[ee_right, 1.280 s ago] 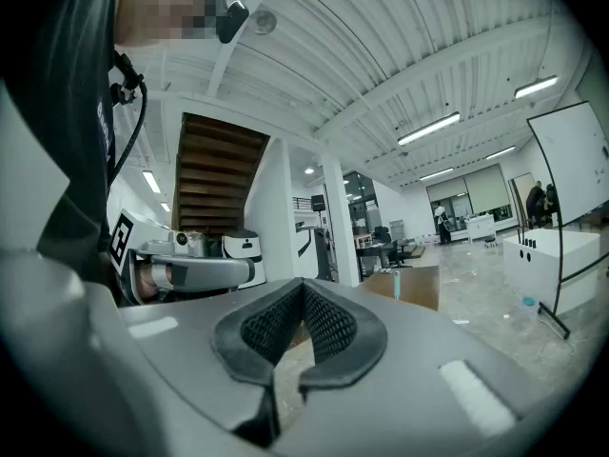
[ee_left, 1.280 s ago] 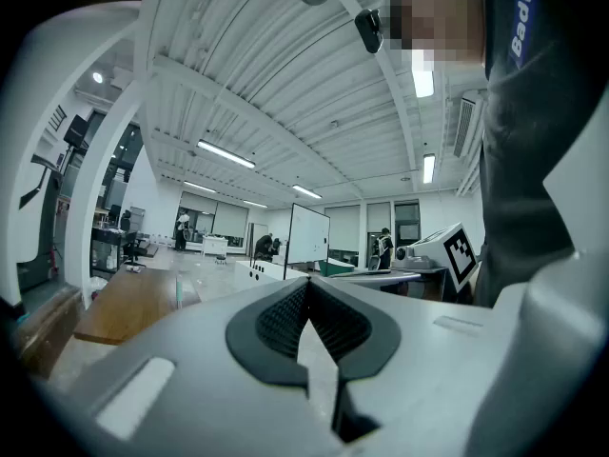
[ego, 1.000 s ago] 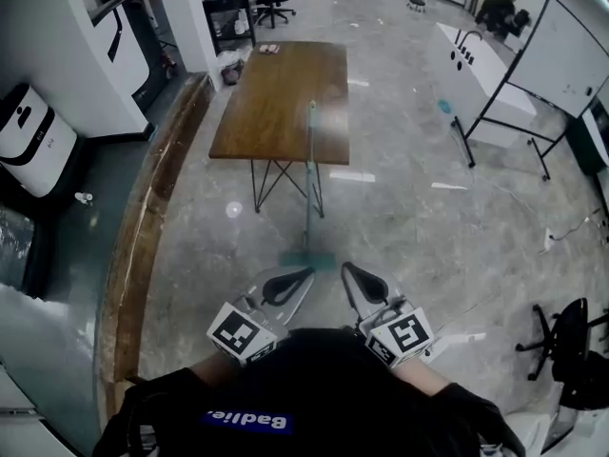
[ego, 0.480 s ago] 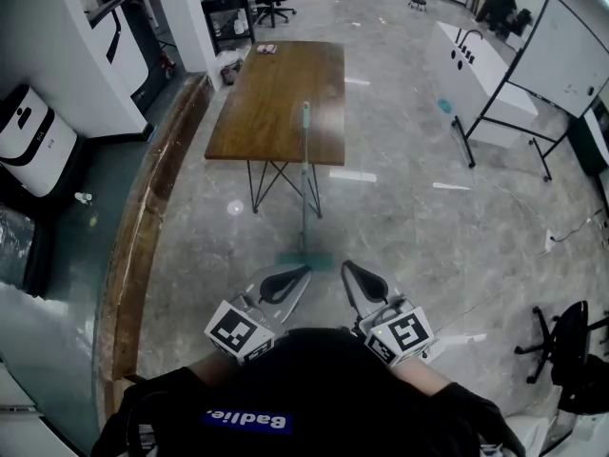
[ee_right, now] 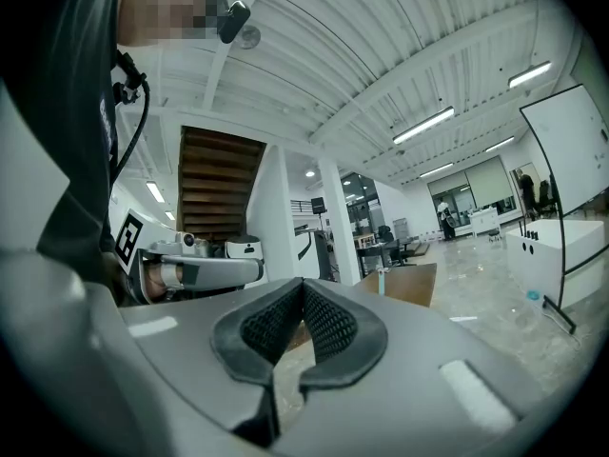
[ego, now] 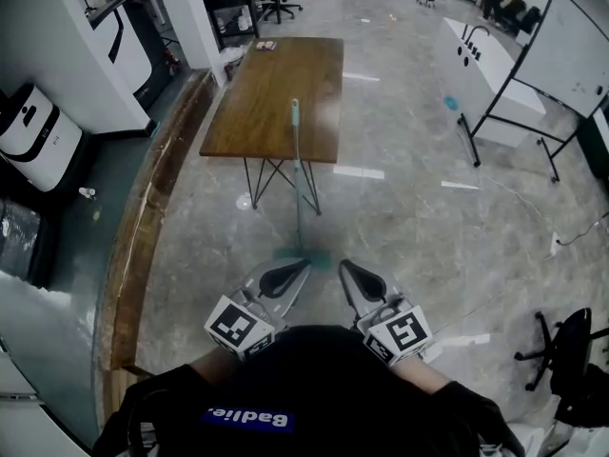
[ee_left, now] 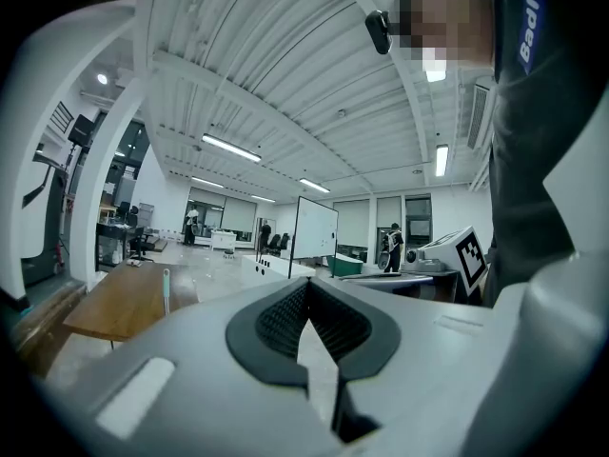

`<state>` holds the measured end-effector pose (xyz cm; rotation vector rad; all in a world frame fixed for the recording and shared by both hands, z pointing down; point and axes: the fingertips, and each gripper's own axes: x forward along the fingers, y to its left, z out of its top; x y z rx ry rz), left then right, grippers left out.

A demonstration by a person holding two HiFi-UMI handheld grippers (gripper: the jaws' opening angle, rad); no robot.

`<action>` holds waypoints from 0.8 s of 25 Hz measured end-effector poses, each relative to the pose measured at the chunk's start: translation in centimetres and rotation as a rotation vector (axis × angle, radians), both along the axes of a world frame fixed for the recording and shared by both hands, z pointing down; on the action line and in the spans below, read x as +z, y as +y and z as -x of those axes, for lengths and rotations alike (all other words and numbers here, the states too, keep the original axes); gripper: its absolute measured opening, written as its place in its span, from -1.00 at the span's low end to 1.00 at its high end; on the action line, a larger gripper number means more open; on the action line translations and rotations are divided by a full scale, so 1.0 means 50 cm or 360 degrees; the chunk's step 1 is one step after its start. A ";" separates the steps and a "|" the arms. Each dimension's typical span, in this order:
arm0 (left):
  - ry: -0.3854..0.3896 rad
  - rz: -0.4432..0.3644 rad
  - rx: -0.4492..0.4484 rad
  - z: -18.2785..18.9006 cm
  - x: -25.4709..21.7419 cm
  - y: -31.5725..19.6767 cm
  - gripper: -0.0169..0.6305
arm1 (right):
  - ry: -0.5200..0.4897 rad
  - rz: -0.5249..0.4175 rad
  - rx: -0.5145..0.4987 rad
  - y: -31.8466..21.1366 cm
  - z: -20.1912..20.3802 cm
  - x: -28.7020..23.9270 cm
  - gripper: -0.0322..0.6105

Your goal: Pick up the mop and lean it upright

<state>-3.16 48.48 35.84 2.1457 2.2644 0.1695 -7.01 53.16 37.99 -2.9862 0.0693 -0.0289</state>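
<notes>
Mop (ego: 298,174) upright at frame centre, handle top against wooden table (ego: 271,84), teal head on floor just above tongs. L gripper (ego: 297,270) & R gripper (ego: 350,270) bottom centre, side by side, both pressed together, nothing btwn jaws, not touching mop.

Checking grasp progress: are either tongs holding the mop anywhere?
Nothing is held. The left tongs and right tongs are shut and empty; the mop stands ahead, untouched.

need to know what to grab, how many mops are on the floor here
1. The teal-headed mop with a pale straight handle stands upright on the grey floor before the brown wooden table. Furniture may hide others.
</notes>
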 end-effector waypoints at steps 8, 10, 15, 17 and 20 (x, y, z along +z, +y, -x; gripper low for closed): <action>0.0003 -0.0012 -0.0109 0.025 0.026 0.071 -0.89 | -0.0024 -0.0021 -0.0044 0.070 0.065 0.022 -0.88; 0.0019 -0.0035 -0.0146 0.016 0.030 0.079 -0.89 | -0.0021 -0.0051 -0.0040 0.078 0.073 0.025 -0.88; 0.0054 -0.0060 -0.0218 -0.021 0.025 0.092 -0.89 | -0.0026 -0.0078 -0.0012 0.098 0.083 0.028 -0.88; 0.0069 -0.0049 -0.0235 -0.039 0.020 0.099 -0.89 | -0.0038 -0.0071 -0.0004 0.103 0.084 0.031 -0.88; 0.0083 -0.0035 -0.0240 -0.065 0.019 0.113 -0.84 | -0.0038 -0.0058 0.0026 0.114 0.083 0.036 -0.88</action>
